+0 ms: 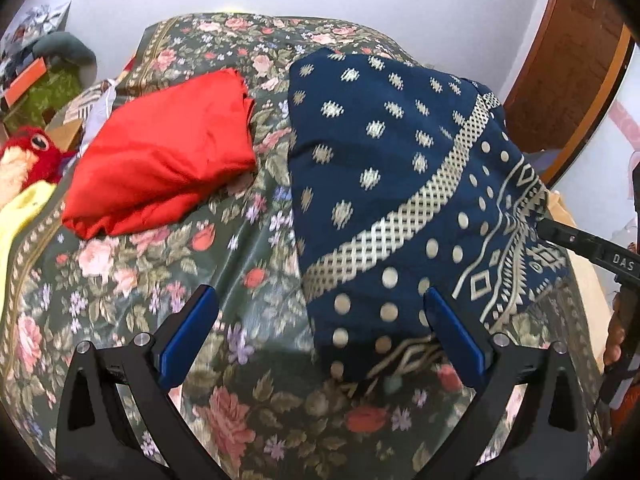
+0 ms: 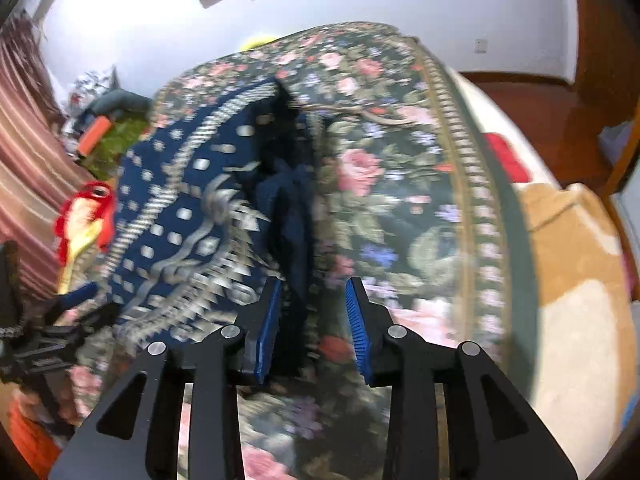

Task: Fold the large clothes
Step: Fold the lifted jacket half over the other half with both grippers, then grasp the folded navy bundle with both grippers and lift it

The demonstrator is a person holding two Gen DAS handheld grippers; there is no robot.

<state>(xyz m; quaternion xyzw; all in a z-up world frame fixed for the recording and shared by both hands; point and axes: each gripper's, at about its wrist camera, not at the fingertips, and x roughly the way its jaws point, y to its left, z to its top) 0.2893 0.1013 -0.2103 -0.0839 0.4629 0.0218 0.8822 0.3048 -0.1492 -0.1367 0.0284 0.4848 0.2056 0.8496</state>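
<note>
Blue patterned cloth lies mid-frame on the bed, part-folded; left tool released, right tool parted around its edge.

right wrist view smeared by blur; navy cloth edge between fingers unclear

- Left gripper: two black plastic fingers with triangular cut-outs, each faced inside with a smooth blue rectangular pad; round silver pivot screws sit just behind the pads.
- Right gripper: same black slotted fingers; its blue pads are ribbed, with silver screws just behind them.
- Right gripper's black body, seen from the left wrist: white lettering "DAS".
</note>
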